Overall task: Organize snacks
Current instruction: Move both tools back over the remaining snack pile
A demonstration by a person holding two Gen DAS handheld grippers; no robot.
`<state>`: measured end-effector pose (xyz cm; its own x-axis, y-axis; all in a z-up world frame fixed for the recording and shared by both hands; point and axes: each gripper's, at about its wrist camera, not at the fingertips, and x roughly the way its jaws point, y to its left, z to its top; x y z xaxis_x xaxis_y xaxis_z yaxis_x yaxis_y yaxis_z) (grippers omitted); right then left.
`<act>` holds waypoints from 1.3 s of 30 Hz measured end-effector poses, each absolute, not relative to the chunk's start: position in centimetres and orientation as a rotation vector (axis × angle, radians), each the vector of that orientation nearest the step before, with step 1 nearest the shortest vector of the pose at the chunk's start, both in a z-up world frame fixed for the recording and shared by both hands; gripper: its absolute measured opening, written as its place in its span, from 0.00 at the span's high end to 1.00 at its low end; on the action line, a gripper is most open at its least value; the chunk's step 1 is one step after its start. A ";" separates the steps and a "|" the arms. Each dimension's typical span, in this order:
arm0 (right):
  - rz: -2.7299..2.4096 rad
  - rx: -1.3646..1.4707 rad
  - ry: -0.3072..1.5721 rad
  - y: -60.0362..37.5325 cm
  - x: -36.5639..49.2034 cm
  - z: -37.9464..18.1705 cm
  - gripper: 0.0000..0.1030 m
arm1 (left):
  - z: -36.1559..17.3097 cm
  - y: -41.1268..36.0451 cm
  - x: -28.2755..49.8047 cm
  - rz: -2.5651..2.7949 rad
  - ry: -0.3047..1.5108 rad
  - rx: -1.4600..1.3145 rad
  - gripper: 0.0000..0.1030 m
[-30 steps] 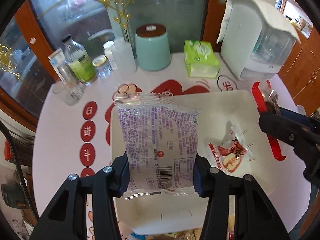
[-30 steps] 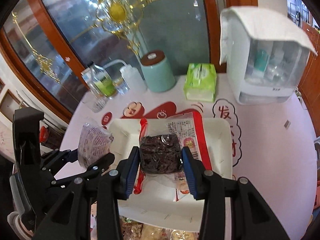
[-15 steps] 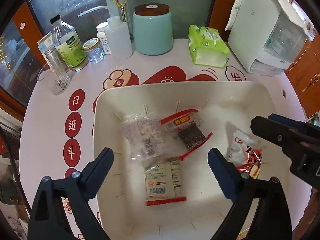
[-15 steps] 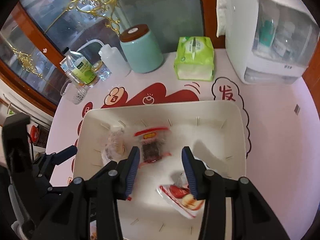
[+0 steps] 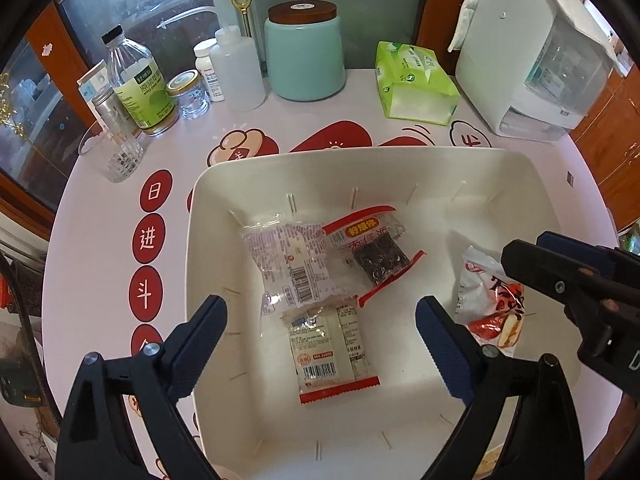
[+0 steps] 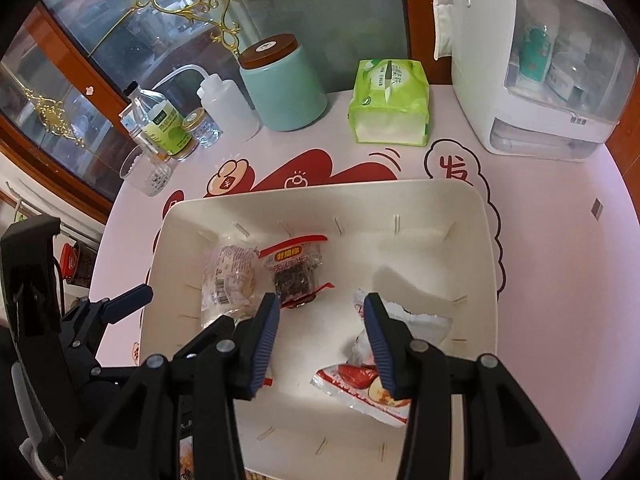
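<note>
Both grippers hang over the white bin, pointing steeply down into it. The left gripper has just been opening and now stands spread wide, nothing between its fingers. The right gripper stands partly apart over the bin floor, pinching nothing. Four snack packets lie loose inside. The clear packet with purple print sits at the left, touching the dark fruit packet with red trim beside it. The white packet with a red edge lies nearer, just below the clear one. The red date packet rests apart at the right side, partly behind the right gripper's finger.
</note>
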<state>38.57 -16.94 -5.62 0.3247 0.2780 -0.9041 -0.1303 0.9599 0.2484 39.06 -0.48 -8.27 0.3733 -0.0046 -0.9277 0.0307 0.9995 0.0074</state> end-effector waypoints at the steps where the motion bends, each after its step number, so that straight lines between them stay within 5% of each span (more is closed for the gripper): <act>1: 0.269 0.140 1.212 -17.0 38.4 -5.6 0.57 | -8.1 -0.5 38.9 -0.023 1.188 0.023 0.08; 39: 0.443 0.053 1.102 -17.4 21.4 1.9 0.53 | -1.3 1.6 20.4 -0.012 1.127 -0.053 0.08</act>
